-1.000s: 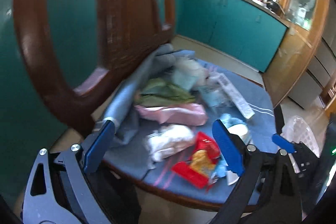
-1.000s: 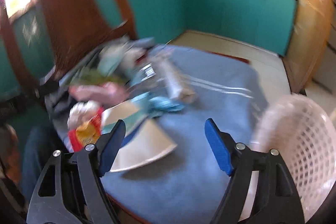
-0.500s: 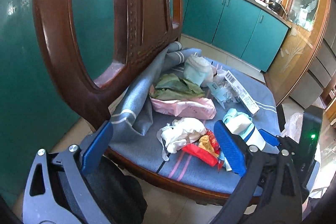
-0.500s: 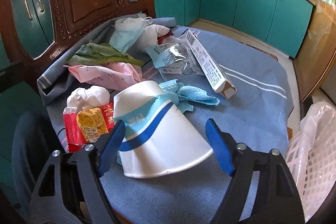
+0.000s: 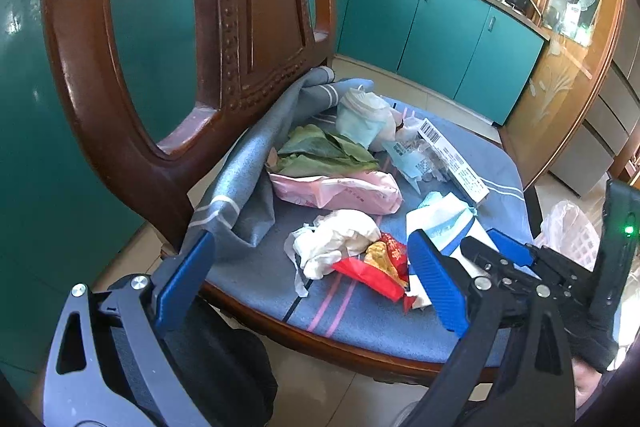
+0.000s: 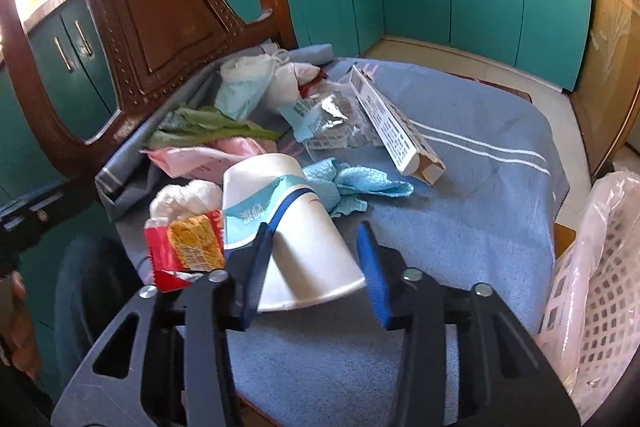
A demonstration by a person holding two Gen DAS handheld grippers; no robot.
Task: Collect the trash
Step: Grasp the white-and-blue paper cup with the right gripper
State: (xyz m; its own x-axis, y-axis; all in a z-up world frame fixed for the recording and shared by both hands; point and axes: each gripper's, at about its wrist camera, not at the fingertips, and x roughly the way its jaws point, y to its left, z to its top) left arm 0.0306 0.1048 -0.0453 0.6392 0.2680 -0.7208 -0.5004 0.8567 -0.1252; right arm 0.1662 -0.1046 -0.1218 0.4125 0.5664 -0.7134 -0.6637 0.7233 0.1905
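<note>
- the paper cup (image 6: 288, 227) lies on its side on the blue seat cushion (image 6: 460, 227) of the wooden chair (image 5: 240, 27), directly ahead of the right gripper (image 6: 316, 267) and between its two blue pads; its long axis runs away from the gripper, with the wide open mouth nearest the camera and the narrower base pointing toward the chair back.
- the right gripper's jaws are closing around the cup near its mouth. the left pad looks to be against the cup wall; the right pad appears just clear of it, so no firm grip shows yet.
- the right hand is plainly the nearer one. the left gripper (image 5: 312, 279) hangs spread wide and empty off the seat's front edge, with the red snack wrapper (image 5: 380, 267) and crumpled white tissue (image 5: 336, 239) ahead of it.
- the cup is white with a light-blue and dark-blue band, thin-walled, likely to buckle if squeezed hard.
- the white mesh basket (image 6: 600, 287), lined with a clear bag, stands just beside the seat on the right, probably where the cup should go.
</note>
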